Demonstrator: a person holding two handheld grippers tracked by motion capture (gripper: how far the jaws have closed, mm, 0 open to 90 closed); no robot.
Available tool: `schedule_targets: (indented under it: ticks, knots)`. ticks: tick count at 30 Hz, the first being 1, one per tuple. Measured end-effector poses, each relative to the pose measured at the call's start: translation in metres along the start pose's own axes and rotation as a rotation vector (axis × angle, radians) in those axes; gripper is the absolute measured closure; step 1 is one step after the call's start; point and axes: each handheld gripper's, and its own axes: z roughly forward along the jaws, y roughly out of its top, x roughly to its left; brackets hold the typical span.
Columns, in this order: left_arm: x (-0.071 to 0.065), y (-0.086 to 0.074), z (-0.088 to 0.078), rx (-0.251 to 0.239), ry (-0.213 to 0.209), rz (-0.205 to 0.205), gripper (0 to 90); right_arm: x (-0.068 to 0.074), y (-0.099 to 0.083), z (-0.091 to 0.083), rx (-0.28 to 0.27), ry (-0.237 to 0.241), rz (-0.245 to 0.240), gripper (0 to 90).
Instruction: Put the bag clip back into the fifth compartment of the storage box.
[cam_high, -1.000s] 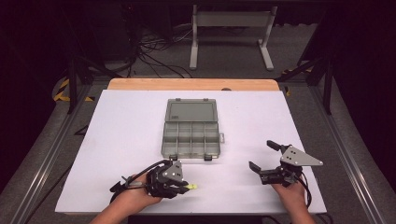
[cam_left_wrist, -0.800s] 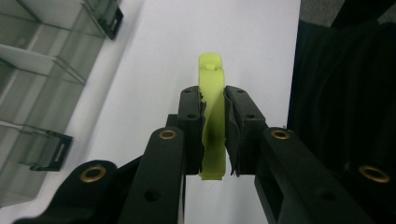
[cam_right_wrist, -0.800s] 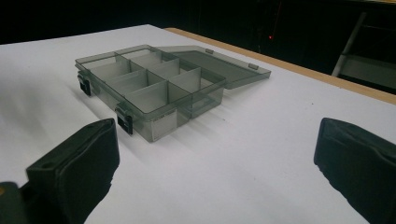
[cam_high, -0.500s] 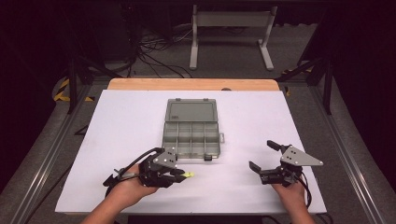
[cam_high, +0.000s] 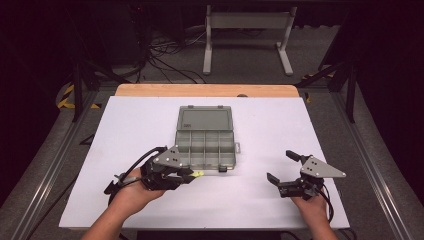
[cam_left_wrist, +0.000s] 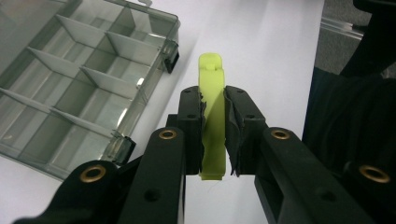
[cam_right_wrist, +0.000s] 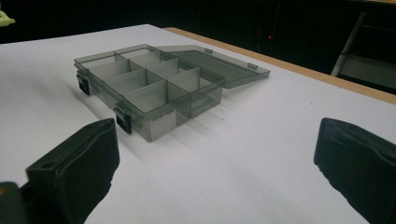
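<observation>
Above the worktop's near edge, we pinch a yellow-green clip (cam_left_wrist: 212, 116) in the left gripper (cam_high: 186, 174), just beside the open organizer box (cam_high: 206, 145) at mid-table. We judge the slim clip could twist or slip before reaching a compartment. Our right gripper (cam_high: 282, 169) rests spread wide, holding nothing, toward the near right corner.

Open compartment box (cam_right_wrist: 154, 88) on white worktop (cam_right_wrist: 261, 154).
Lid laid flat behind; right claw (cam_right_wrist: 215, 163) jaws stand wide apart, nothing between them.

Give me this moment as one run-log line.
left tongs: shut on yellow clip | right tongs: open, nothing between | box: lid open, compartments bare
</observation>
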Motion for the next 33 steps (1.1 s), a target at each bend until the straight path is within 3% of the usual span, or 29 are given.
schedule_targets:
  ticks: [15,25,33]
  knots:
    - [0.017,0.006,-0.011,-0.032,0.051,-0.065,77.8,0.0,0.0,0.0,-0.003,0.002,-0.003,0.9]
    - [0.031,0.006,-0.01,-0.048,0.081,-0.116,77.7,0.0,0.0,0.0,0.001,0.003,-0.001,0.9]
    - [0.046,0.004,-0.008,-0.05,0.127,-0.168,77.7,0.0,0.0,0.0,0.001,0.005,-0.001,0.9]
